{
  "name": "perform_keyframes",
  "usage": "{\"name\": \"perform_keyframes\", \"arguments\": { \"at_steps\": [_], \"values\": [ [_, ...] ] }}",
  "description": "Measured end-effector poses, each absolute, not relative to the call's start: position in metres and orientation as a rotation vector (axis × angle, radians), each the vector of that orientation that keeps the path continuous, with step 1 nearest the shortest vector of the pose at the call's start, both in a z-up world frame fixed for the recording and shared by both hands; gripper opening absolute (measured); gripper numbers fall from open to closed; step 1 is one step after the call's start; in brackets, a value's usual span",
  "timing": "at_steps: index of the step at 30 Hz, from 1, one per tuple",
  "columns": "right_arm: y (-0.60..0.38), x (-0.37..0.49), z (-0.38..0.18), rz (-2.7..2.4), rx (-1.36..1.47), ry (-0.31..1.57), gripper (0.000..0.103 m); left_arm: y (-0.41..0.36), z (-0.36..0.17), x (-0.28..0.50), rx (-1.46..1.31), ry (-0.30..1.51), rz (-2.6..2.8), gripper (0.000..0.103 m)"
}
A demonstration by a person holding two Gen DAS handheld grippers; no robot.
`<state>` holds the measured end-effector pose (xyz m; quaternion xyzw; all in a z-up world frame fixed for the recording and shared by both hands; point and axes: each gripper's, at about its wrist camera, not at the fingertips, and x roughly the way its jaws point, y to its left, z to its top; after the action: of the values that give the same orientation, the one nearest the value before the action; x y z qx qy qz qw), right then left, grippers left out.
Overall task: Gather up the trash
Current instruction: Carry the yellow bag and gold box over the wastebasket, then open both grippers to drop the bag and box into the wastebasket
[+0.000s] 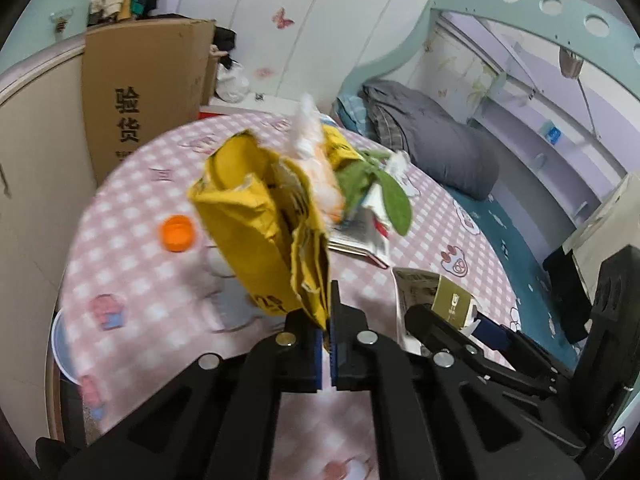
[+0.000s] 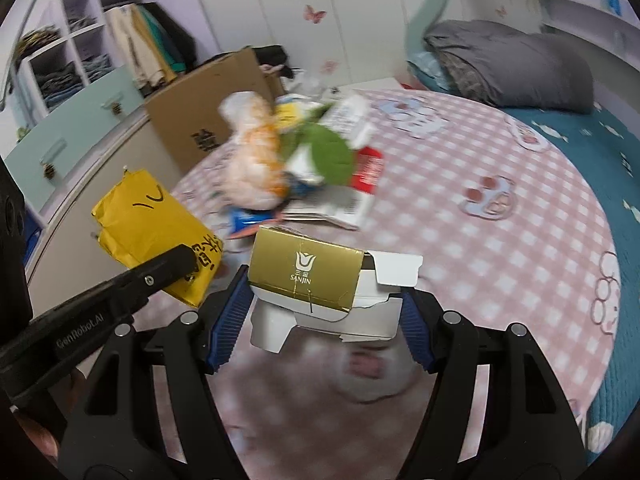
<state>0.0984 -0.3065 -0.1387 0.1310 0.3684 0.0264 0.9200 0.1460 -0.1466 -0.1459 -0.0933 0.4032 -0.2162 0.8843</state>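
Pinching a yellow bag [image 1: 256, 220], the left gripper [image 1: 329, 320] is clenched (bag raised). Right gripper [image 2: 326, 312] grasps the gold box [image 2: 308, 276]; trash pile [image 2: 288, 152] at twelve o'clock.

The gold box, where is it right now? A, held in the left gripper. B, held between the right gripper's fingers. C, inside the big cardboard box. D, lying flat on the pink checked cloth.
B: the gold box sits between the right gripper's blue fingers, lifted above the pink checked cloth, while the left gripper holds a yellow bag.
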Motion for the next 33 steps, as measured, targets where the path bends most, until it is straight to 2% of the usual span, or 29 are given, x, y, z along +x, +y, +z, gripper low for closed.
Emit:
{"name": "perform_keyframes", "arguments": {
  "at_steps": [10,25,28,29,33],
  "values": [
    [-0.182,0.12,-0.129,0.266,0.169,0.787,0.067,-0.028,-0.136,0.126,-0.314,0.813,-0.334,0.002],
    [0.041,0.204,-0.168,0.581,0.014,0.86,0.067,0.194,-0.19,0.146,-0.508,0.865,0.071,0.002],
    [0.064,0.226,-0.186,0.617,0.063,0.854,0.075,0.225,-0.199,0.158,-0.515,0.877,0.138,0.002],
    [0.072,0.233,-0.194,0.609,0.063,0.863,0.084,0.235,-0.204,0.163,-0.522,0.888,0.155,0.002],
    [0.088,0.25,-0.213,0.593,0.067,0.905,0.085,0.264,-0.221,0.178,-0.544,0.928,0.207,0.002]
  ]
}}
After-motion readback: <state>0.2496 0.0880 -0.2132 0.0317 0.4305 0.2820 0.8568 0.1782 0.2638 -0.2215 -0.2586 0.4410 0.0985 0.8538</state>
